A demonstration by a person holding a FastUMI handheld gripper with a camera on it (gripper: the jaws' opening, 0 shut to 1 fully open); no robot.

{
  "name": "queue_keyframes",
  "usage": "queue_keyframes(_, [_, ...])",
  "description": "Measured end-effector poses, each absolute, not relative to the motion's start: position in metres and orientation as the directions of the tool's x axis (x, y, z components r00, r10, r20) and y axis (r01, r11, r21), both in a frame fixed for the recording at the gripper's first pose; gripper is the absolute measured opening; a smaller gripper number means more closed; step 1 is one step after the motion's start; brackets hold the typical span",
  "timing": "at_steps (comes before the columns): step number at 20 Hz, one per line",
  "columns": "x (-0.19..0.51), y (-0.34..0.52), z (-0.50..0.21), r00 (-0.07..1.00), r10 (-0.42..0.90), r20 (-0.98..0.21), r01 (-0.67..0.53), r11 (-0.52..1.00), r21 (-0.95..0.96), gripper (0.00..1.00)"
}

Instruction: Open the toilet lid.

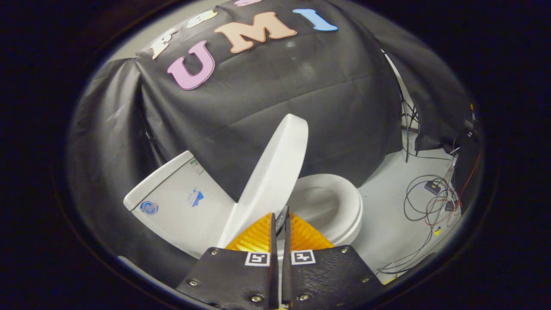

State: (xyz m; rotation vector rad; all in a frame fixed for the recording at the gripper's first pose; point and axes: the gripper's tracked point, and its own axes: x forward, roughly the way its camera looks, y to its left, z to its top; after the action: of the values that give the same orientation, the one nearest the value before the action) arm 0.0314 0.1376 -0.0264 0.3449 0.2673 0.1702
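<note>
Closest to me is the tool [280, 219], its two fingers drawn almost together with only a thin slit left between them. The lower edge of the smooth white oval plastic toilet lid [275, 172] runs right into that slit at the fingertips; I cannot tell for sure whether both fingers press on it or just sit against its rim.

The lid stands raised and tilted, leaning back toward the white ceramic tank [176, 202], which sits on the lid's left side from where I look. Two small blue stickers show on the tank's face. On the other side of the lid, just beyond the fingertips, I see the white rounded toilet seat [344, 202] lying flat on the bowl, its opening uncovered.

Farther out, the pale grey floor [387, 224] spreads to the right of the toilet, with a loose tangle of thin black and red cables [430, 202] lying on it, well apart from the bowl. Behind everything hangs the creased black cloth wall [301, 99] of the booth, with a thin dark stand leg [407, 129] at its right edge.
</note>
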Motion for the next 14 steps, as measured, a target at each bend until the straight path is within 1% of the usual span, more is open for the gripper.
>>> queue_keyframes(14, [0.024,0.170,0.006,0.960,0.231,-0.161,-0.185,0.948,0.257,0.04])
